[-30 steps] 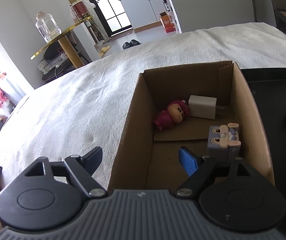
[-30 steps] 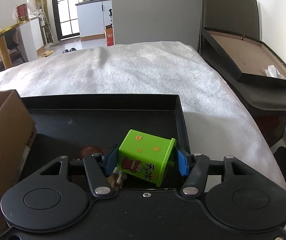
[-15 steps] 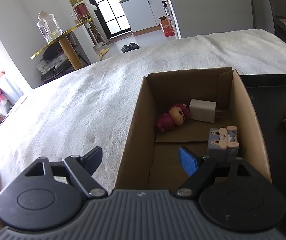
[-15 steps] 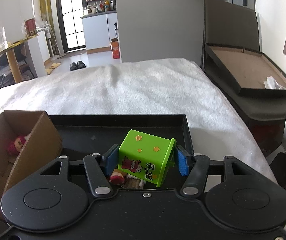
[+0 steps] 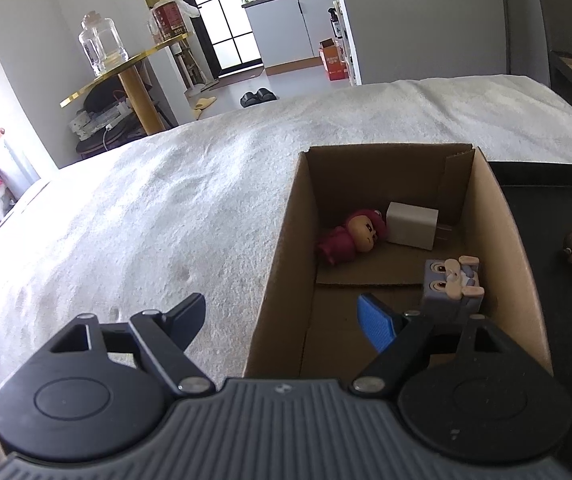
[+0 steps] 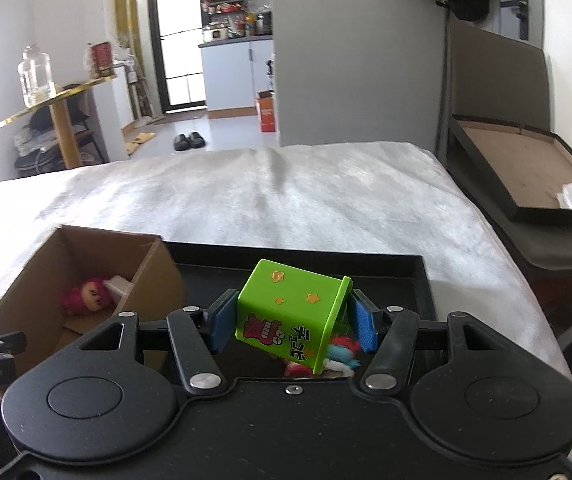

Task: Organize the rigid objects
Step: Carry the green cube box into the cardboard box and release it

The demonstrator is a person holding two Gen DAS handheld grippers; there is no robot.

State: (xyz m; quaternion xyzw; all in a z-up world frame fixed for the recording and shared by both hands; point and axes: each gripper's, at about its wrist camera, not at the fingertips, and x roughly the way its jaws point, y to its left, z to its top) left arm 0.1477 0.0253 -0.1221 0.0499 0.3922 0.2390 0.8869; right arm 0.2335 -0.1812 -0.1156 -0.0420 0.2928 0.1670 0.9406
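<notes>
Green plastic toy box (image 6: 294,316), tilted, is clamped between the right gripper (image 6: 292,322) fingers above the black tray (image 6: 406,272), likely bound for the cardboard box (image 5: 281,264) beside it. That box holds a red figurine (image 5: 350,238), white charger (image 5: 412,226) and grey block toy (image 5: 452,284). The left gripper (image 5: 281,316) hangs spread wide and empty over its near wall.

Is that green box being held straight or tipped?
Tipped. The green box, clamped in the right gripper, leans with its top face slanting down to the right.
</notes>
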